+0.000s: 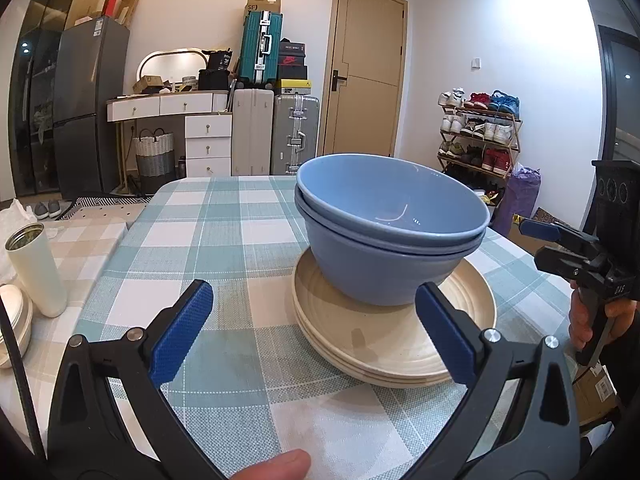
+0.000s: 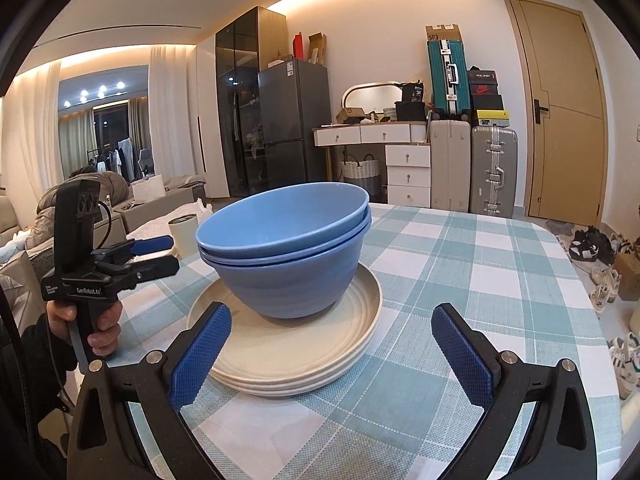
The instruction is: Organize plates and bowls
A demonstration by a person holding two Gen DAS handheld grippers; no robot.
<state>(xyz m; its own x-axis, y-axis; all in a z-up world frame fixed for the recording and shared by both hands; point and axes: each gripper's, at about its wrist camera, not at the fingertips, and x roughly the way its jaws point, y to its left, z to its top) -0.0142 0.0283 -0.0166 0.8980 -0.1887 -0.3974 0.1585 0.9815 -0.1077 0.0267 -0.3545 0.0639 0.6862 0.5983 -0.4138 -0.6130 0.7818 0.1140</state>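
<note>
Two blue bowls are nested and stand on a stack of cream plates on the checked tablecloth. My left gripper is open and empty, just short of the plates, its right finger over their near rim. My right gripper is open and empty, its left finger over the plates' near edge. The bowls sit just beyond it. Each gripper shows in the other's view, the right one and the left one, held beside the stack.
A white tumbler and white bowls stand at the table's left. The tumbler also shows behind the bowls. Beyond the table's far edge are suitcases, a dresser, a door and a shoe rack.
</note>
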